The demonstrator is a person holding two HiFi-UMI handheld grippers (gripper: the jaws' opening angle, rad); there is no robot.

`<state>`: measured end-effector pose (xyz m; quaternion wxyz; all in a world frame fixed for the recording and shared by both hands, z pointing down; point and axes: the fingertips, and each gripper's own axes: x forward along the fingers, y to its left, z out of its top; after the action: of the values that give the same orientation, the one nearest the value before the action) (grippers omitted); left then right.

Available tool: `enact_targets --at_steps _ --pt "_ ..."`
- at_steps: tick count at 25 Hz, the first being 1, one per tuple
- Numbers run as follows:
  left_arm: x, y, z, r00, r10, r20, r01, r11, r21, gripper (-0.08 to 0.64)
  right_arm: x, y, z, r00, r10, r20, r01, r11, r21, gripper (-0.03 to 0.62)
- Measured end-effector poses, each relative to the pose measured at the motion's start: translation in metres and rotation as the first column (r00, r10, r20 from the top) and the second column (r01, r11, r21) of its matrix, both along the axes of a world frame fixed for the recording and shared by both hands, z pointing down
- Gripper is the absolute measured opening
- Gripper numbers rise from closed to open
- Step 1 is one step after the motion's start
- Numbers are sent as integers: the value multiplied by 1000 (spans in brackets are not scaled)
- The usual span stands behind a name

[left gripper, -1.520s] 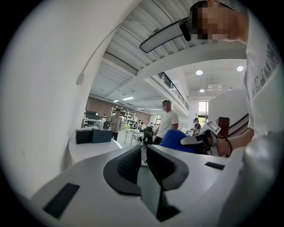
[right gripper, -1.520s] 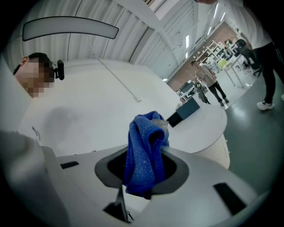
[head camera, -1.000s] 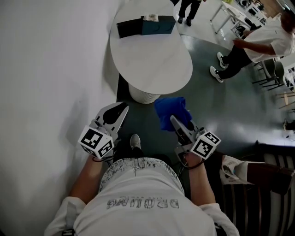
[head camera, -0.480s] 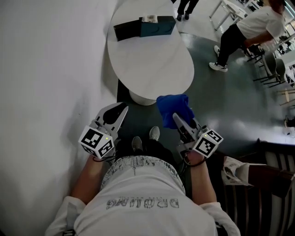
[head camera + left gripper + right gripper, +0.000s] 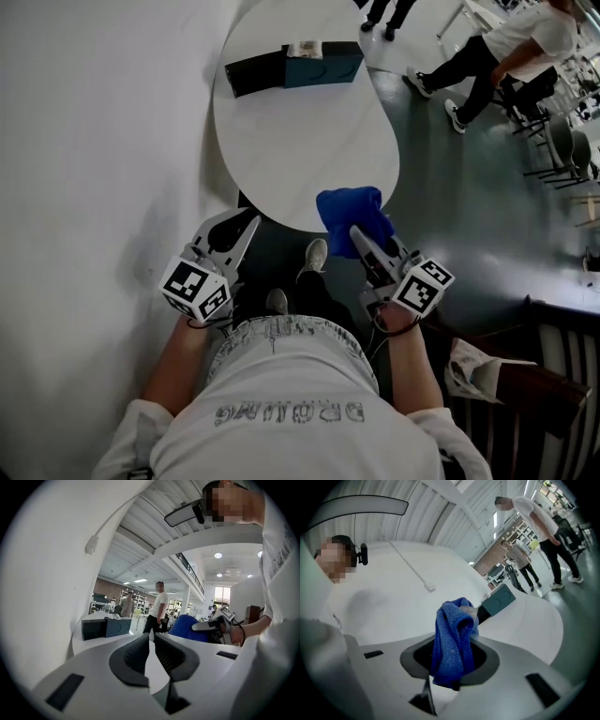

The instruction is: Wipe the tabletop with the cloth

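The crumpled blue cloth (image 5: pixel 349 208) is clamped in the right tongs (image 5: pixel 361 242) over the near rim of the white oval counter (image 5: pixel 300 131), which extends straight ahead. The left tongs (image 5: pixel 246 225), pressed together and empty, are held short of it.

Open-plan office: shelving (image 5: pixel 133 597), chairs (image 5: pixel 560 139)

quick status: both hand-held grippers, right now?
Left hand-held gripper: closed, nothing between the jaws.
Right hand-held gripper: closed on the blue terry cloth.

open tabletop (image 5: pixel 300 150) ahead, boxes (image 5: pixel 295 64) at far end
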<state>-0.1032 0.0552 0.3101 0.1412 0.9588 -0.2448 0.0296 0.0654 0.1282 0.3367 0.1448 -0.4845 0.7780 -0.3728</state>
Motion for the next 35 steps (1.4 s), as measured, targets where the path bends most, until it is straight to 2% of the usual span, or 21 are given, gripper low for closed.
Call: enact_targets --at_steps 7,17,26,35 --pt "44 -61 9 999 -30 13 30 1000 -8 54 43 -65 13 999 -41 15 41 999 -18 110" --pt "93 -112 5 995 -89 43 89 996 -5 54 98 -130 11 994 -104 28 105 994 -19 110" --pt "103 -144 17 990 -129 57 130 991 -24 54 113 -167 25 989 -140 36 142 989 -42 109" --pt "96 -177 41 990 -125 64 129 989 -65 54 110 -203 43 991 -132 15 133 988 -78 109"
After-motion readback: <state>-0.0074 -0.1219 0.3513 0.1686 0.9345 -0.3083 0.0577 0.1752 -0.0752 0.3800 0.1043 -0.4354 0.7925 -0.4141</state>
